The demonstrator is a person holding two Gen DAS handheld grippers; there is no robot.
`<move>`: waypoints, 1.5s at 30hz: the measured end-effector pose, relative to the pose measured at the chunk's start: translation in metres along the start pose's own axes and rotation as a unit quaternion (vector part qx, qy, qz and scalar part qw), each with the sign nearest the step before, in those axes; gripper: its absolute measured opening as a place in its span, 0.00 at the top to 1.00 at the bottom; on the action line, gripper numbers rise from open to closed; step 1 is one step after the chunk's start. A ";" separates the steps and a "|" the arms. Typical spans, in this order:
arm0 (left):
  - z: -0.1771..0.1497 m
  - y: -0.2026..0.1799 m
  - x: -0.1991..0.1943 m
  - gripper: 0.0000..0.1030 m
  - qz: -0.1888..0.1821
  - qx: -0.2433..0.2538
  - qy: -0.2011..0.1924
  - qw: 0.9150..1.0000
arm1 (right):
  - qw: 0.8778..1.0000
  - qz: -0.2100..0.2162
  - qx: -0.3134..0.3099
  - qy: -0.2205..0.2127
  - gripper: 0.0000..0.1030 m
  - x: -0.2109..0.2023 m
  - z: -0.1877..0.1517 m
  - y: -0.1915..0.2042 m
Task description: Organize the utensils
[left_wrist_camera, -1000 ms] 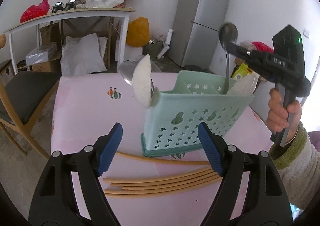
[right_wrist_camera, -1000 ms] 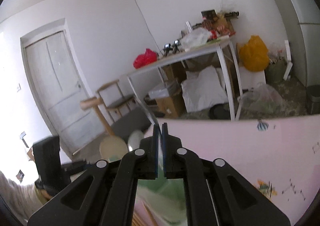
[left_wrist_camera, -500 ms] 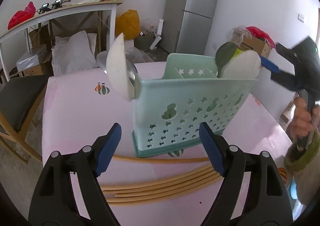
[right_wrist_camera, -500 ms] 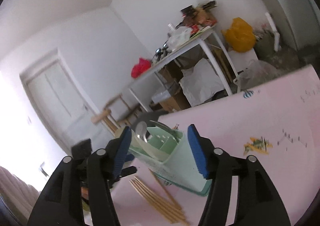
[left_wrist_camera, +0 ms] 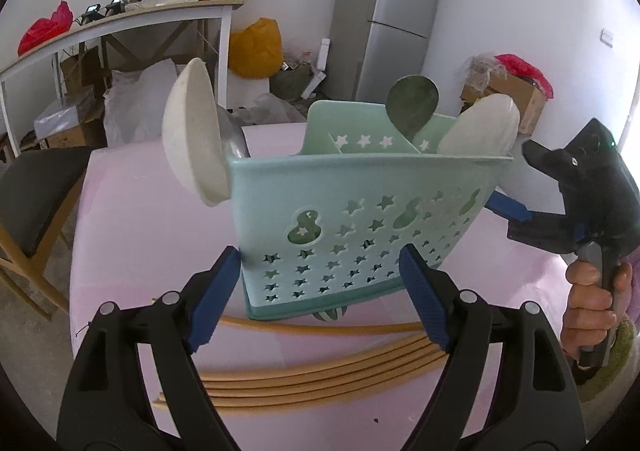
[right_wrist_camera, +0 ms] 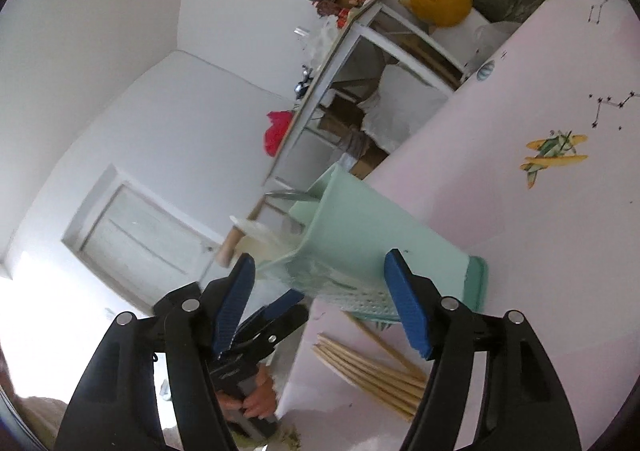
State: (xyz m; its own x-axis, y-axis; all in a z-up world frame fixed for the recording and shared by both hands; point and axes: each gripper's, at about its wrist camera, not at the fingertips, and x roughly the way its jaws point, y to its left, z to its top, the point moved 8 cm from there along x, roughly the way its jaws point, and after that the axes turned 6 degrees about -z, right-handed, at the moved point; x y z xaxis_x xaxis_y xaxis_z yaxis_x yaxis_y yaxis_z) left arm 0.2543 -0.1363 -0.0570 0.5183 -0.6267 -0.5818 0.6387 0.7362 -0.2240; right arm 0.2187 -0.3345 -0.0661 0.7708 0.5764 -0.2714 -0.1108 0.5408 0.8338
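Nearest to the left wrist camera, the black left gripper with blue pads (left_wrist_camera: 320,291) stood wide open, one pad at each lower corner of the mint-green perforated plastic utensil caddy (left_wrist_camera: 360,227), contact not clear. Under the fingers lay a bundle of long bamboo chopsticks (left_wrist_camera: 320,375) on the pale pink tablecloth (left_wrist_camera: 152,243), just in front of the caddy base. Inside the caddy stood a white ceramic spoon (left_wrist_camera: 480,123) and a dark green round spoon (left_wrist_camera: 412,103); a second white spoon (left_wrist_camera: 192,135) leaned out at its left end. At right, the black right gripper (right_wrist_camera: 320,307) was spread open too, holding nothing, close to the caddy side. Farther back, a grey refrigerator (left_wrist_camera: 388,11).
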 end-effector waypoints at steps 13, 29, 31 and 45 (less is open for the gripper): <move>-0.021 -0.063 -0.013 0.24 -0.022 0.098 0.002 0.995 | 1.000 -0.018 0.020 -0.009 0.36 -0.007 0.011 -0.015; -0.028 0.109 -0.032 0.63 0.127 -0.026 0.063 0.990 | 0.987 -0.156 0.024 0.011 0.36 -0.055 -0.060 -0.038; -0.027 0.125 -0.015 0.75 0.137 -0.031 0.087 0.986 | 0.984 -0.173 0.012 0.028 0.36 -0.049 -0.076 -0.034; -0.043 0.112 0.027 0.97 0.107 0.021 0.142 0.984 | 0.977 -0.201 -0.014 0.071 0.36 -0.031 -0.116 -0.018</move>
State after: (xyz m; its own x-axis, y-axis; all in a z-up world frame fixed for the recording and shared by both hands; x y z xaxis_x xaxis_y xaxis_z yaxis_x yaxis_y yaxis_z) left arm 0.3156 -0.0595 -0.1309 0.4673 -0.3567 -0.8089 0.5585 0.8284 -0.0427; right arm 0.1239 -0.2908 -0.1284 0.6603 0.3920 -0.6406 0.1647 0.7566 0.6328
